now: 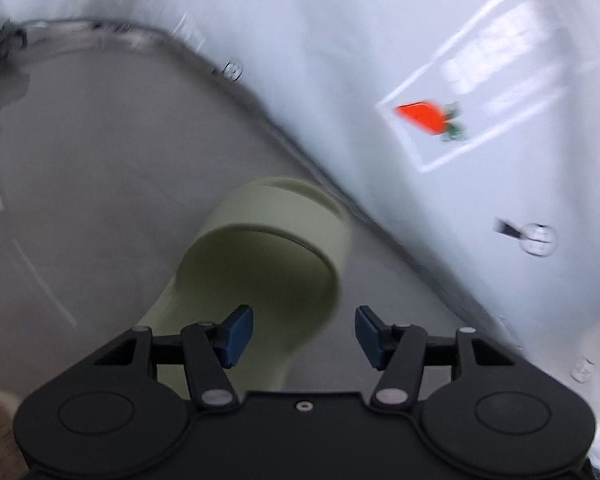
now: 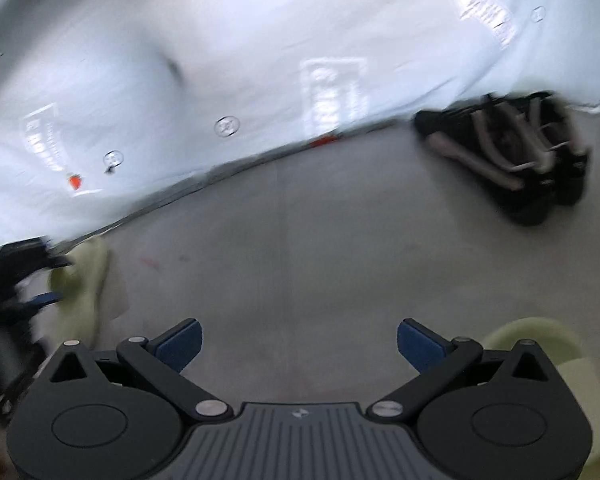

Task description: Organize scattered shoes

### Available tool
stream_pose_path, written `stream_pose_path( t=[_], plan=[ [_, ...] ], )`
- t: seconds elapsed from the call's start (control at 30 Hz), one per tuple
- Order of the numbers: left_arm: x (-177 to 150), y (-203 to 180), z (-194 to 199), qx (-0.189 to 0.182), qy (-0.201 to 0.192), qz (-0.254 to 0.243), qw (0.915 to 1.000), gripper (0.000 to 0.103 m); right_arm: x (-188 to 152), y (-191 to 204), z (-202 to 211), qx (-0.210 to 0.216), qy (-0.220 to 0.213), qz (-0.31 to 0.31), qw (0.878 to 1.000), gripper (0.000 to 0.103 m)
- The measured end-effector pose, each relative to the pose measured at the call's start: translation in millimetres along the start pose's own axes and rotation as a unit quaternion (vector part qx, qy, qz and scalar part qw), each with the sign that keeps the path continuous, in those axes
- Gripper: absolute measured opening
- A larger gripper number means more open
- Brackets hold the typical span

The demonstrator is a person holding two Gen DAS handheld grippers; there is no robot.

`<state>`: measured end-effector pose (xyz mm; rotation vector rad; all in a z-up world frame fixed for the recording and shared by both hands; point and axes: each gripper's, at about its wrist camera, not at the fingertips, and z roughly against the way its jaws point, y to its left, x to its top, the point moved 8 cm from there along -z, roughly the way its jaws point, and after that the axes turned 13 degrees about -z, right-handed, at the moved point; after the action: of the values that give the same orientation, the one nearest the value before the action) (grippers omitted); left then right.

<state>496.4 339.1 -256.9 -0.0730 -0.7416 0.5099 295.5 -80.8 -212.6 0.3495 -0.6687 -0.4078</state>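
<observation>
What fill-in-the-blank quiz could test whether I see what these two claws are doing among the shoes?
1. The pale green rubber slipper lies in front of the ____ claw.
2. The right claw holds ____.
3. The dark strappy sandals rest against the ____ sheet.
4. Each claw's finger pads are coloured ____.

Missing words: left; nothing; white; blue

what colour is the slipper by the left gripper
Pale green slipper, clearest in the left wrist view.

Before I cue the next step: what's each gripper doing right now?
Left gripper: open, pads either side of the pale green slipper, not visibly pressing it.
Right gripper: open, nothing between its jaws, over bare floor.
</observation>
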Motion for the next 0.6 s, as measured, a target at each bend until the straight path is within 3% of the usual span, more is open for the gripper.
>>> stream_pose_path(
  t=[0.03,0.07,0.23,0.33,0.43,0.6],
  plan=[
    [1,-2,-2,-0.012,0.003,0.0,0.9999,0.028,-2,1,-2,-0.002,0.004,0.008,1.0,0.103],
    [1,-4,-4,-0.024,0.006,0.001,0.9997,0.018,-4,2,-4,-0.008,0.008,0.019,1.0,0.103],
    [2,-1,12,-0.024,-0.018,0.024,0.9993,0.011,-9,-5,-17,-0.019,0.035,0.008,0.999,0.103],
    [8,1,49,-0.03,-0.052,0.036,0.9975,0.012,-9,1,-18,-0.005,0.036,0.011,0.999,0.103],
    [2,-3,87,-0.071,-0.066,0.064,0.9932,0.01,-10,9,-9,0.015,0.028,0.022,0.999,0.103],
    [-26,-25,155,-0.12,-0.066,0.042,0.9897,0.007,-17,9,24,0.043,0.009,0.012,0.999,0.103]
  ],
)
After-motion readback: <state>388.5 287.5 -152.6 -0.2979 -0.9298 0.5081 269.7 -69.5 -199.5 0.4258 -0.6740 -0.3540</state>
